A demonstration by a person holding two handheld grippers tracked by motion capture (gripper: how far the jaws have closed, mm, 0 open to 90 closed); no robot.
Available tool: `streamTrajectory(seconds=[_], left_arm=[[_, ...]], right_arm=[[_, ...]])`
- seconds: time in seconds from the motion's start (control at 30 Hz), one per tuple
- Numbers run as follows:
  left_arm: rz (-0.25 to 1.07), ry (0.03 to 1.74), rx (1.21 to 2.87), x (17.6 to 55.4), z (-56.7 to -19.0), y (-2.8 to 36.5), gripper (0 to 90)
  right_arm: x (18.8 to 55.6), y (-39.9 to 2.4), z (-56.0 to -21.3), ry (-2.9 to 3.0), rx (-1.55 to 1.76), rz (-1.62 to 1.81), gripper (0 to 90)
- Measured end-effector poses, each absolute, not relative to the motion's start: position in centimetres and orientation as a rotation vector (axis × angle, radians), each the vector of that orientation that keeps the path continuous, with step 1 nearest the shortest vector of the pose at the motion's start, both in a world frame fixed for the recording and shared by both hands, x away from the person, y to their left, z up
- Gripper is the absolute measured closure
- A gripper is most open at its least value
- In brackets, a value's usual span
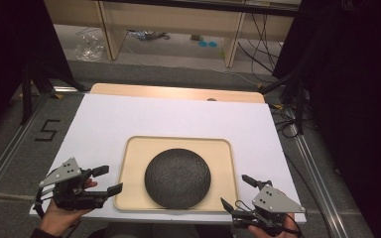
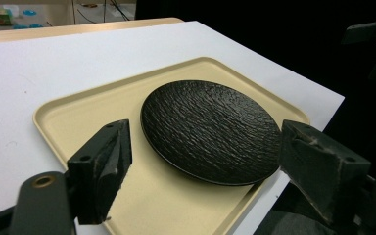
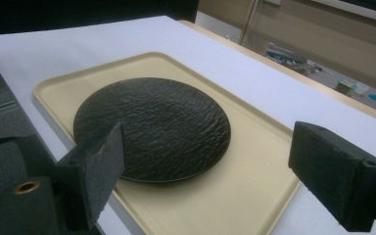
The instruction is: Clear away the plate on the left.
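Black plate [image 1: 177, 177] flat, face up, on beige tray [image 1: 129, 163]; left tongs [image 1: 107, 180] and right tongs [image 1: 238, 193] wide.

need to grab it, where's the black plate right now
In the high view the black plate lies on the beige tray, toward its near edge, between the left gripper and the right gripper.
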State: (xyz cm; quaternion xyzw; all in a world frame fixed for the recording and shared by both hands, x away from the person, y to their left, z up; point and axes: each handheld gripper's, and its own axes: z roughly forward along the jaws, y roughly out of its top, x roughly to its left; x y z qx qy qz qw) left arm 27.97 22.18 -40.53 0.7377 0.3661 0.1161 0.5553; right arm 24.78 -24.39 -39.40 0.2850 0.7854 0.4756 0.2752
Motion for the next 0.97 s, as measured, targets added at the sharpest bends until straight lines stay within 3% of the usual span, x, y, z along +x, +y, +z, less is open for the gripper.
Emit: streamTrajectory(seconds=[0.17, 0.33, 0.97], left_arm=[[0.322, 0.863, 1.748, 26.6, -40.4, 21.6, 20.6], [0.28, 0.87, 1.729, 26.0, -40.5, 21.2, 20.6], [0.339, 0.866, 1.751, 26.0, -40.7, 21.1, 20.8]], right_arm=[[24.8, -24.4, -39.3, 2.116, 0.768, 1.274, 15.3], [24.8, -24.5, -39.3, 2.114, 0.771, 1.274, 15.3], [24.7, -24.5, -39.3, 2.114, 0.77, 1.278, 15.3]])
